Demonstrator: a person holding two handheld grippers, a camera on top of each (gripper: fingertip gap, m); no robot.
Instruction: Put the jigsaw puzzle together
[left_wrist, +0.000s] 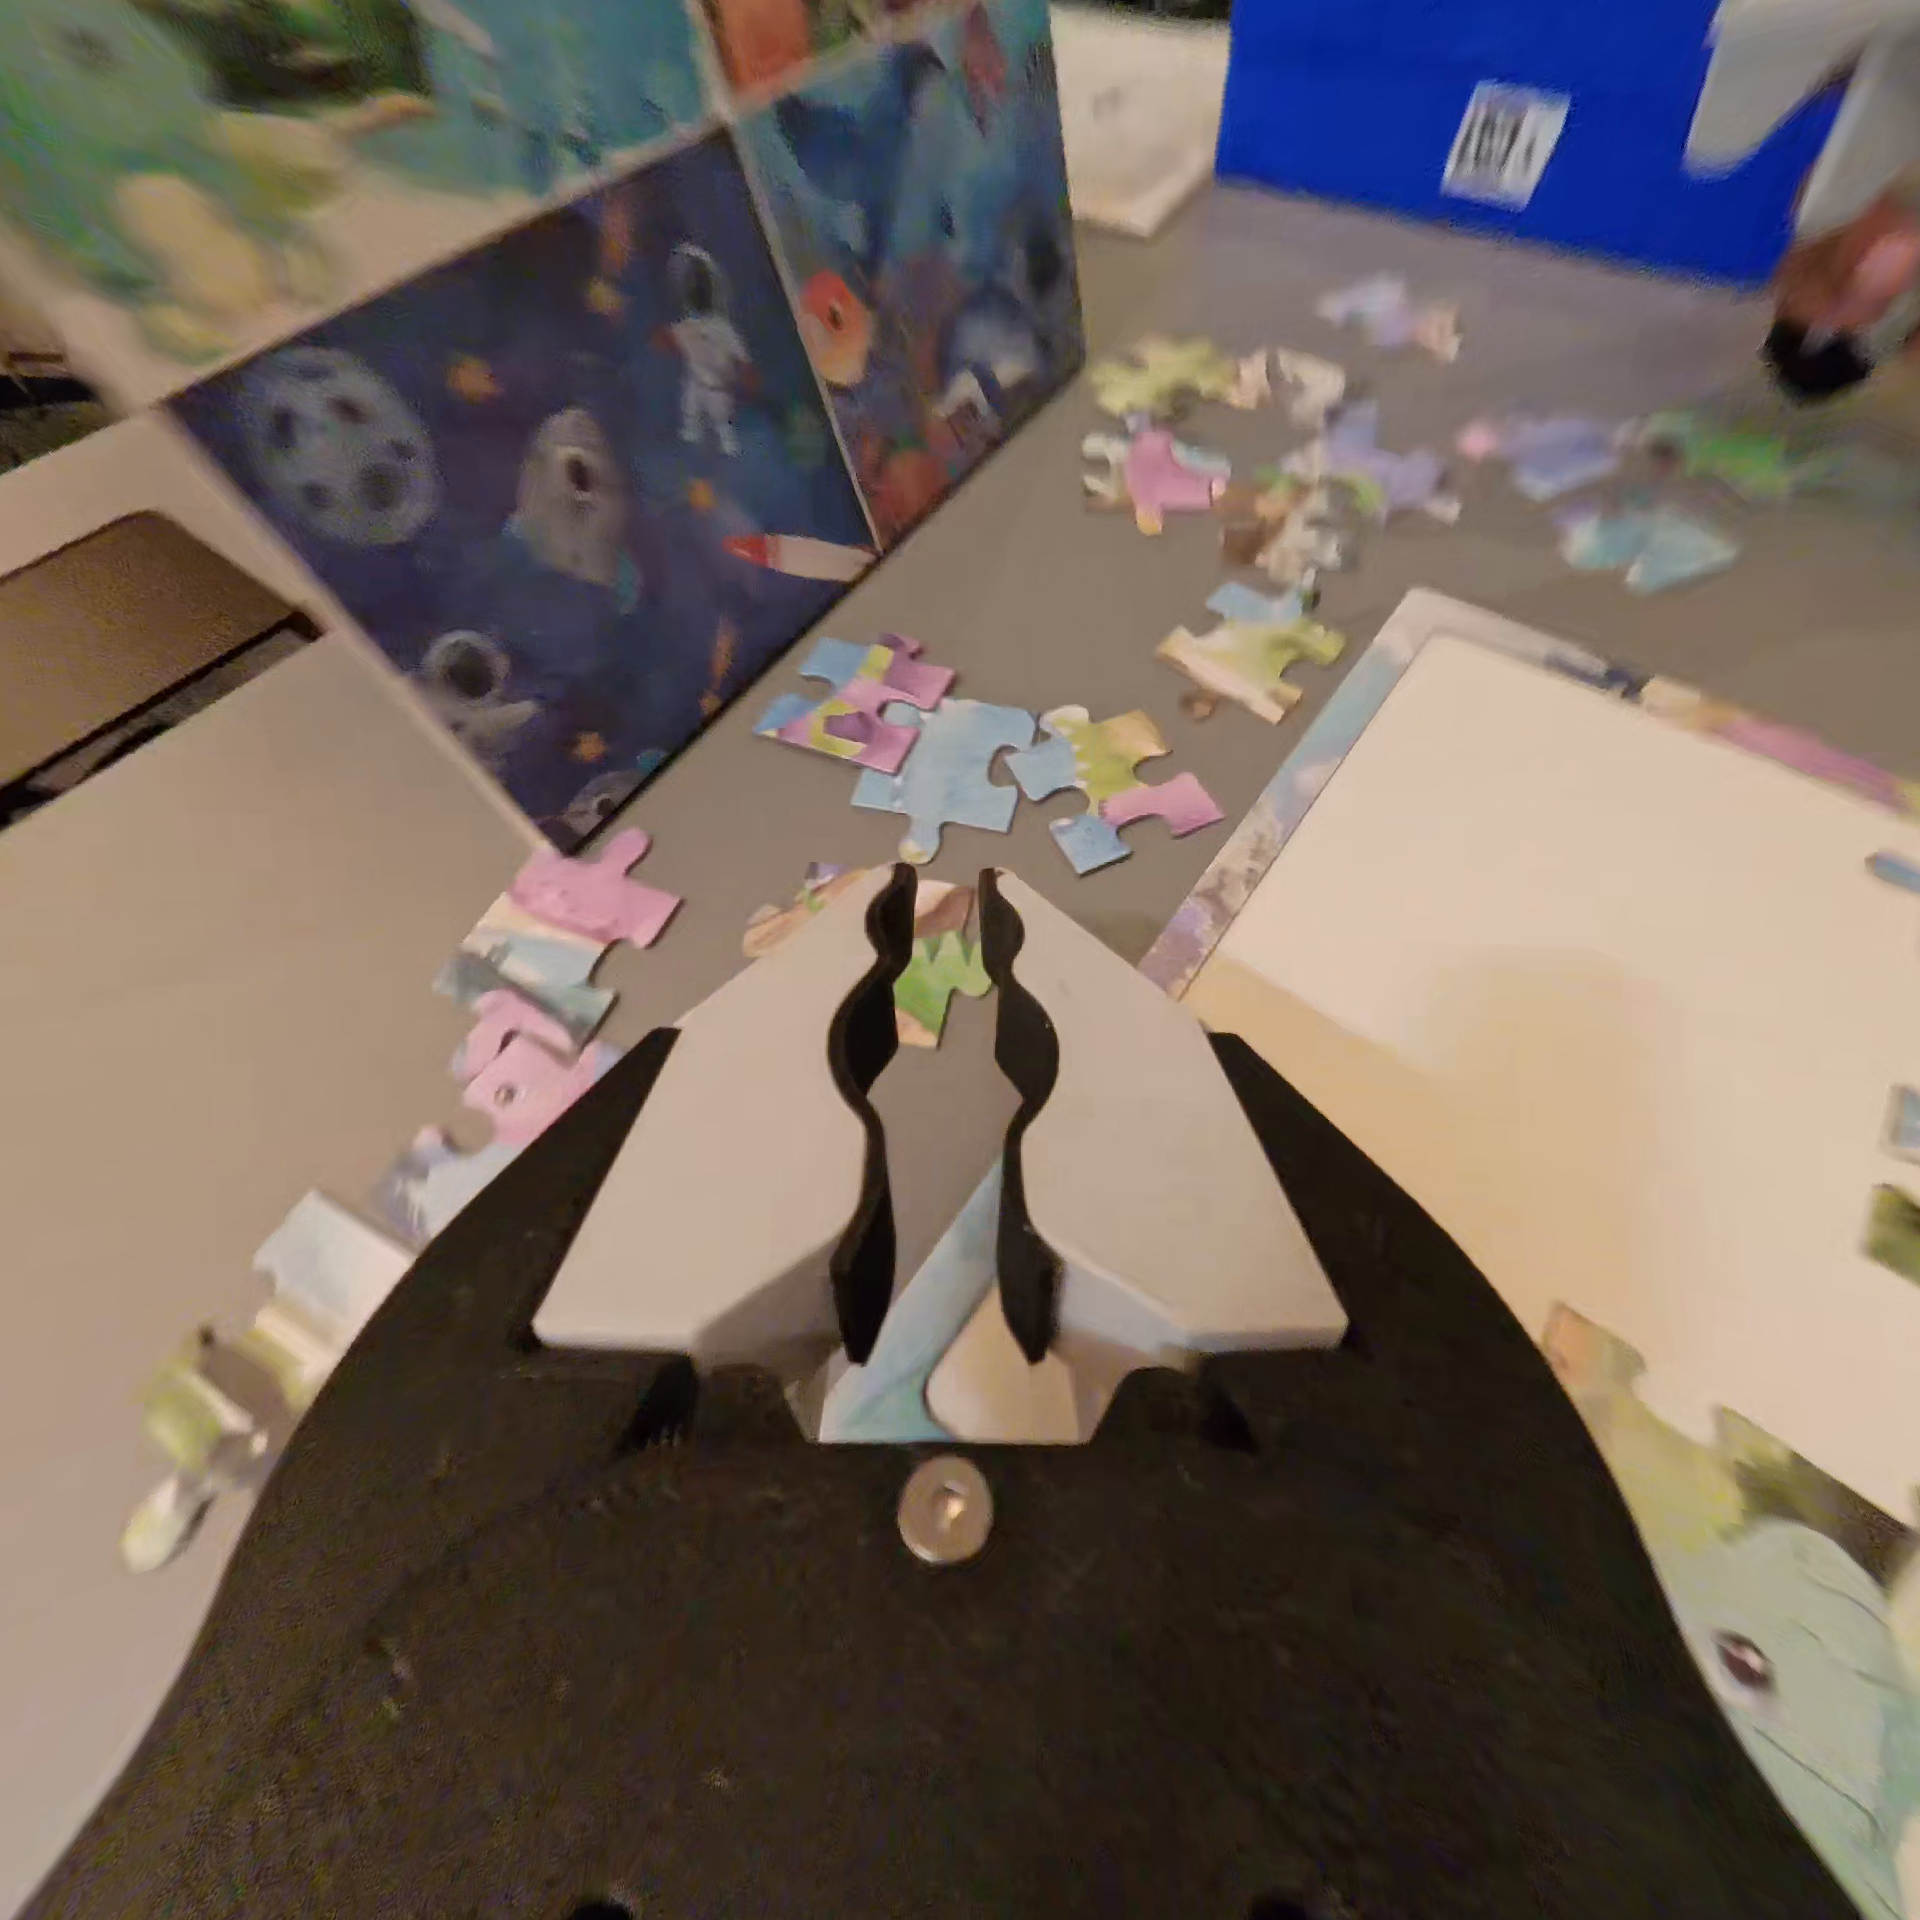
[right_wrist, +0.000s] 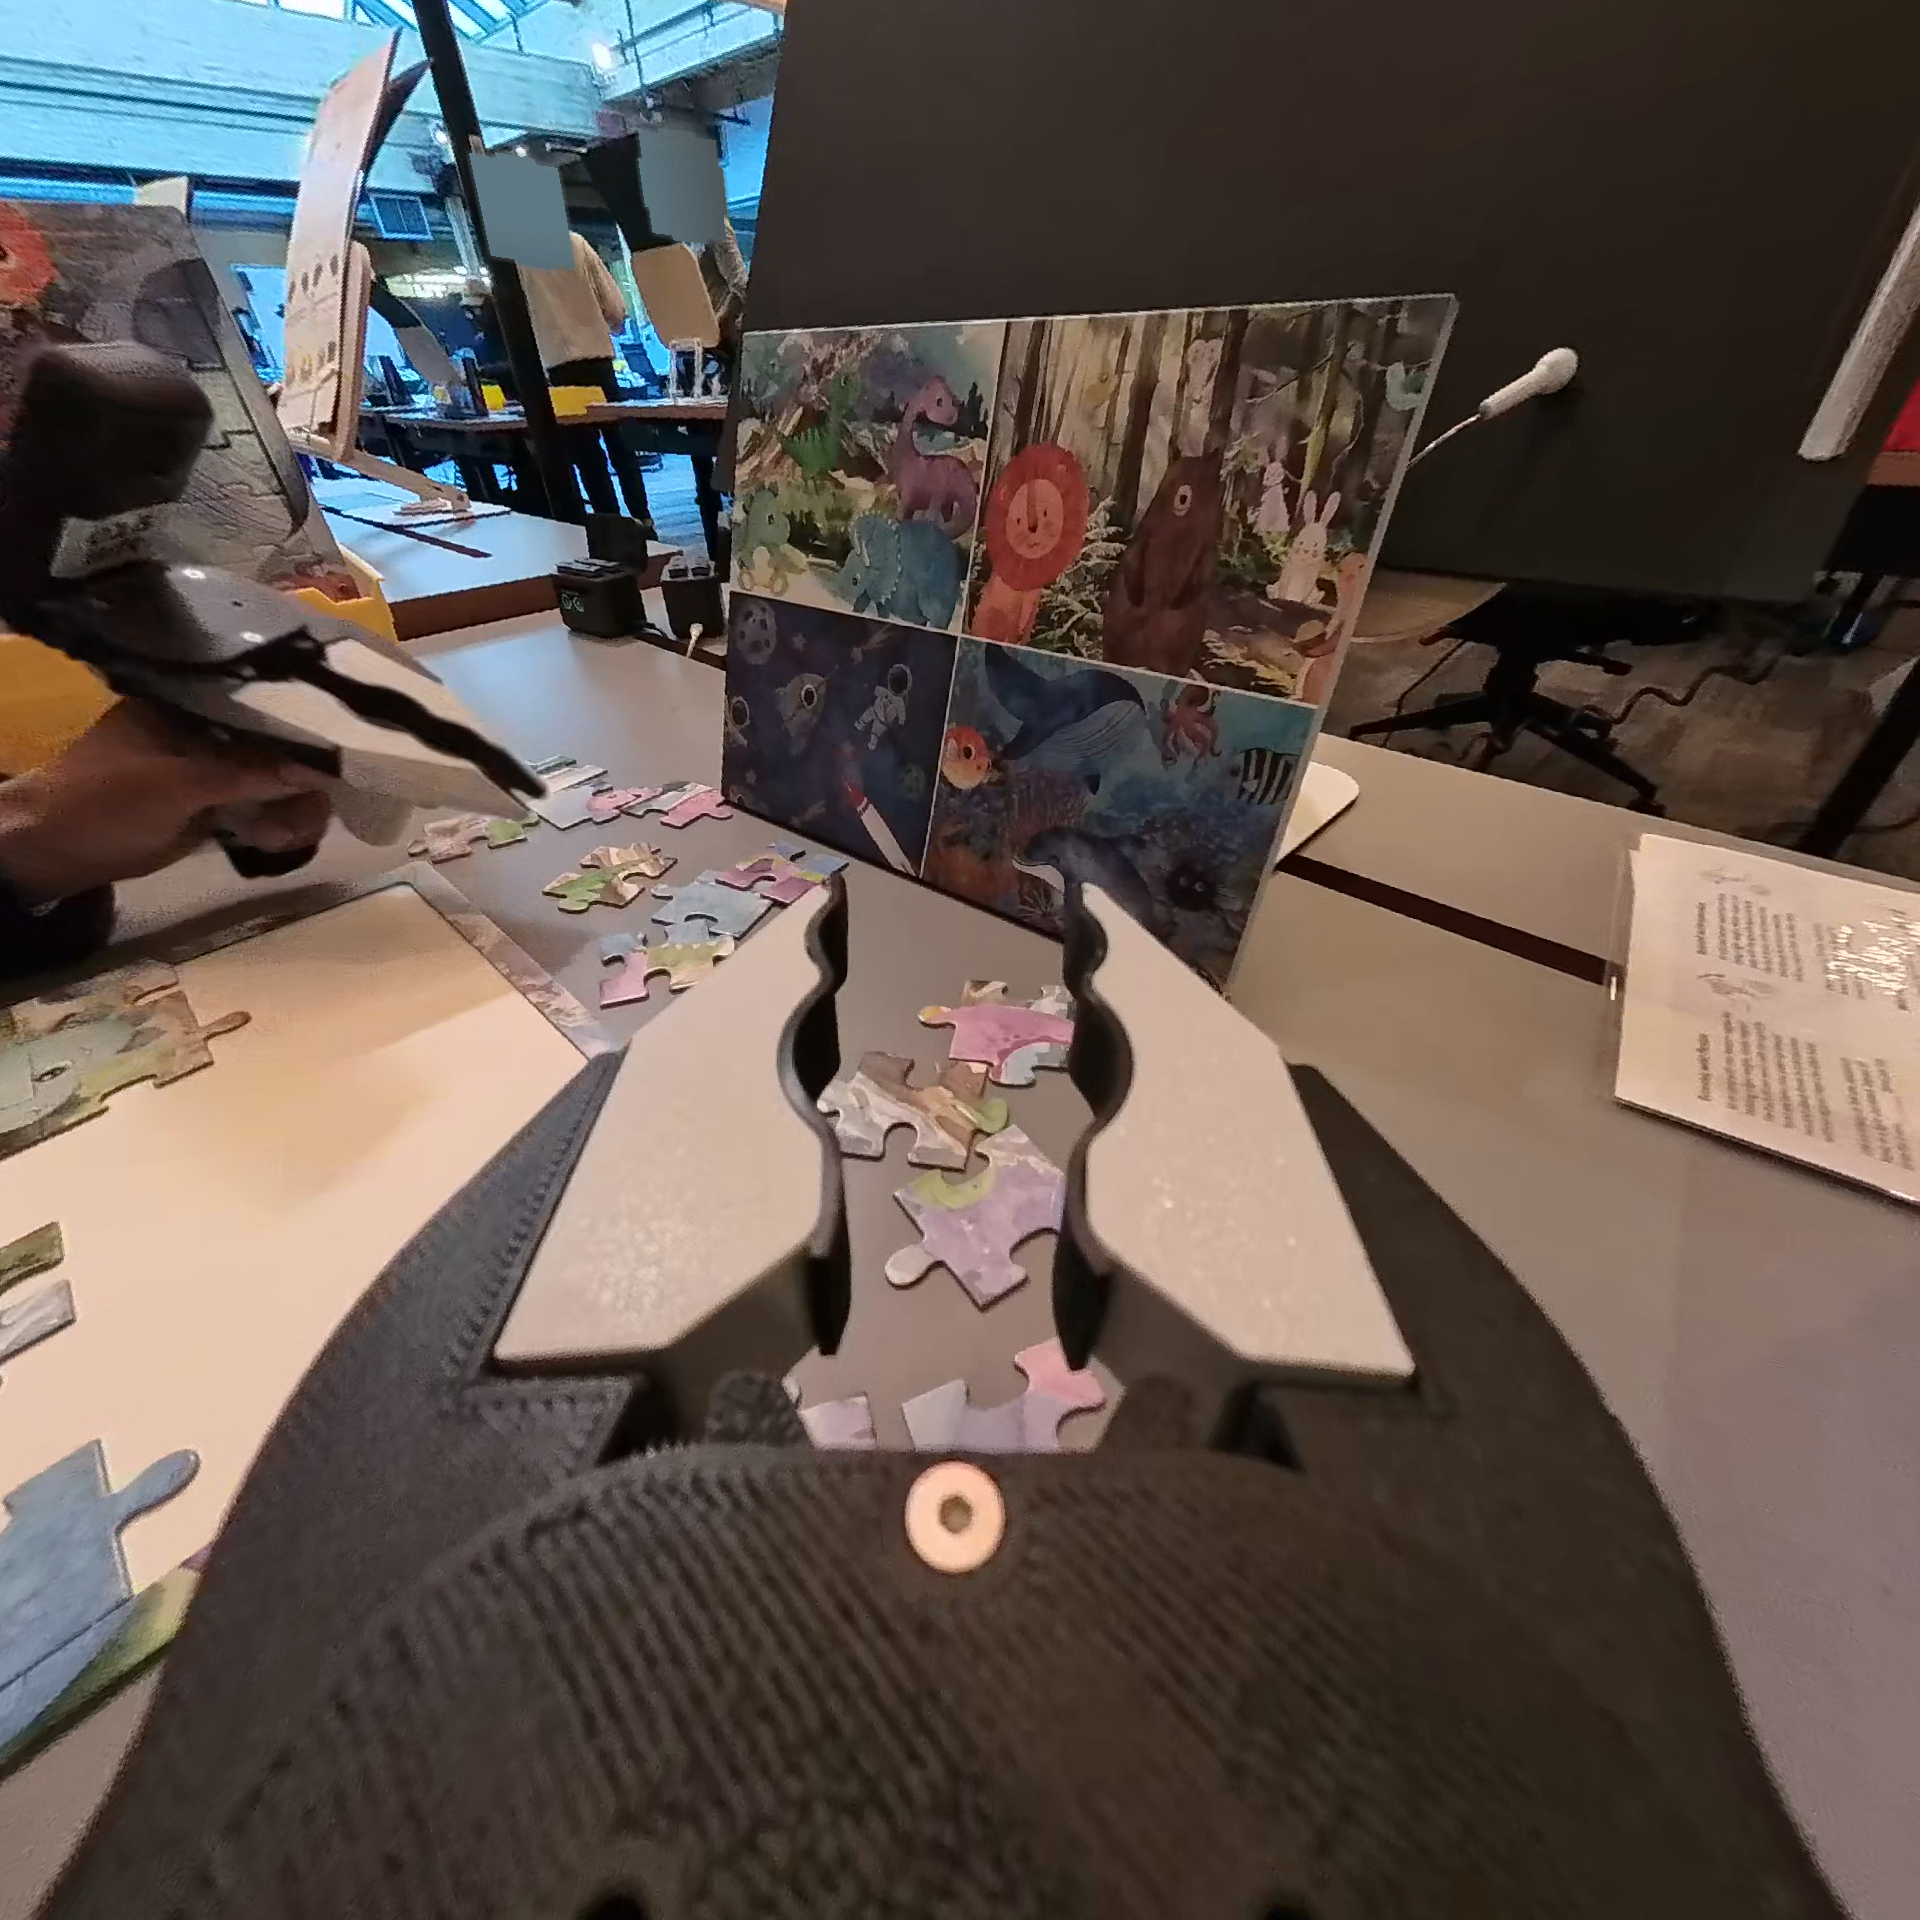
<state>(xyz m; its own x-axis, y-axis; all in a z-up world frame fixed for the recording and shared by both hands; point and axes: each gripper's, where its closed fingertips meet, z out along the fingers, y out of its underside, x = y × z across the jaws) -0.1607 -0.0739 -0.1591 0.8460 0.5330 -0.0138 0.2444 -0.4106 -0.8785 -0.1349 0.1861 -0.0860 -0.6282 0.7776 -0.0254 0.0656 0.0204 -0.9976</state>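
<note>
My left gripper (left_wrist: 945, 883) is open by a narrow gap and holds nothing. It hovers over a green and brown puzzle piece (left_wrist: 935, 982) lying on the grey table, left of the white puzzle board (left_wrist: 1558, 935). It also shows in the right wrist view (right_wrist: 525, 795), low over loose pieces. My right gripper (right_wrist: 956, 914) is open wide and empty above several loose pieces, among them a purple one (right_wrist: 987, 1226) and a grey-brown one (right_wrist: 925, 1112). The board (right_wrist: 260, 1091) holds a joined green dinosaur patch (right_wrist: 83, 1049) near its edge.
A standing picture sheet (right_wrist: 1039, 623) with four scenes rises just behind the pieces; it also shows in the left wrist view (left_wrist: 520, 468). More loose pieces (left_wrist: 966, 758) lie in front of it. A blue box (left_wrist: 1455, 104) stands at the back. A printed sheet (right_wrist: 1766, 1008) lies at the right. The gap from one gripper's tips to the other's is roughly 30 centimeters.
</note>
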